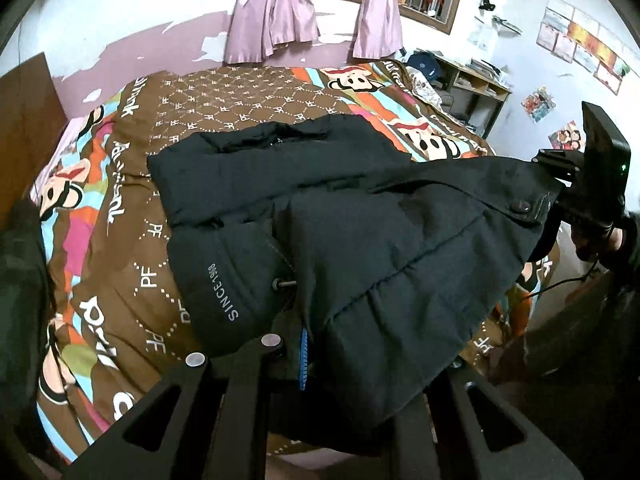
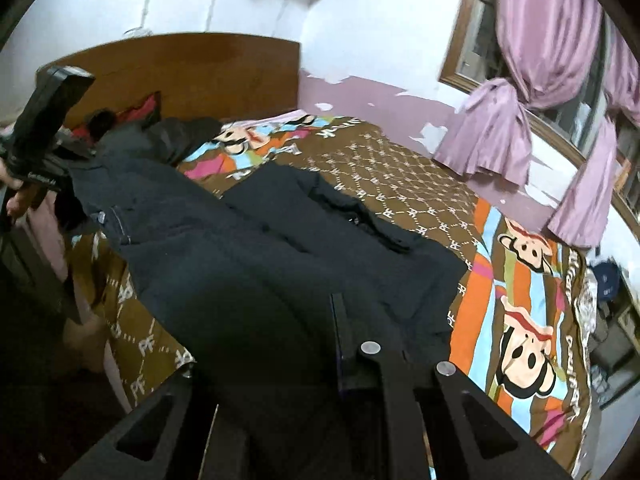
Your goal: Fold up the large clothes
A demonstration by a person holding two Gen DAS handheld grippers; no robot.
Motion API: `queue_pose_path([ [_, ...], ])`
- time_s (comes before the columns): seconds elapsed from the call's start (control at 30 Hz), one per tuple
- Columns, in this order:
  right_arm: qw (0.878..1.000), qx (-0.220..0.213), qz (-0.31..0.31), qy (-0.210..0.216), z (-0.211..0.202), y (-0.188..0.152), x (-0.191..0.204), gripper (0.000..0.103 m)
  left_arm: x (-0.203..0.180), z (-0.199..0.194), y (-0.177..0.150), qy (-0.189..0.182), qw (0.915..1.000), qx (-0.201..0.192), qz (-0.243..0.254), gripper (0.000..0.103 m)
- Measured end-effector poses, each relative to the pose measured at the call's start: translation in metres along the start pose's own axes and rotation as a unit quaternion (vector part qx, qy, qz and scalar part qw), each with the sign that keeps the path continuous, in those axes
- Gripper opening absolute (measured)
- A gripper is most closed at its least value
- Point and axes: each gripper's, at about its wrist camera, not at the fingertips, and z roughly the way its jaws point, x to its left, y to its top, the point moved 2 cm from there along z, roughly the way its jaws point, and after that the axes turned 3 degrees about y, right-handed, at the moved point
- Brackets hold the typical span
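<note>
Left tool (image 1: 320, 360), right tool (image 1: 554, 196): both we hold clamped on black jacket (image 1: 360, 240); jacket half-raised over bed (image 1: 120, 240).

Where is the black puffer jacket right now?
The black puffer jacket is spread across the near half of the cartoon-monkey bedspread, its near edge lifted between the left gripper and right gripper.

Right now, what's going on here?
A person is folding a black puffer jacket on a bed with a cartoon-print quilt. The left gripper and the right gripper are both shut on the jacket's near edge, holding it off the quilt. The far part lies flat.
</note>
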Motion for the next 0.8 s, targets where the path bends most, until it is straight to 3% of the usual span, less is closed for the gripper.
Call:
queue_pose_path([
  [0.27, 0.999, -0.009, 0.022, -0.045, 0.037, 0.049, -0.042, 0.011, 0.032, 0.001, 0.07, 0.016, 0.9985, -0.03, -0.043, 0.009],
  [0.5, 0.999, -0.004, 0.011, -0.048, 0.086, 0.102, -0.087, 0.011, 0.076, 0.023, 0.131, 0.038, 0.9965, -0.043, -0.061, 0.009],
  [0.8, 0.998, 0.02, 0.067, -0.003, 0.177, 0.129, -0.153, 0.013, 0.136, 0.083, 0.189, 0.044, 0.9951, -0.022, -0.085, 0.01],
])
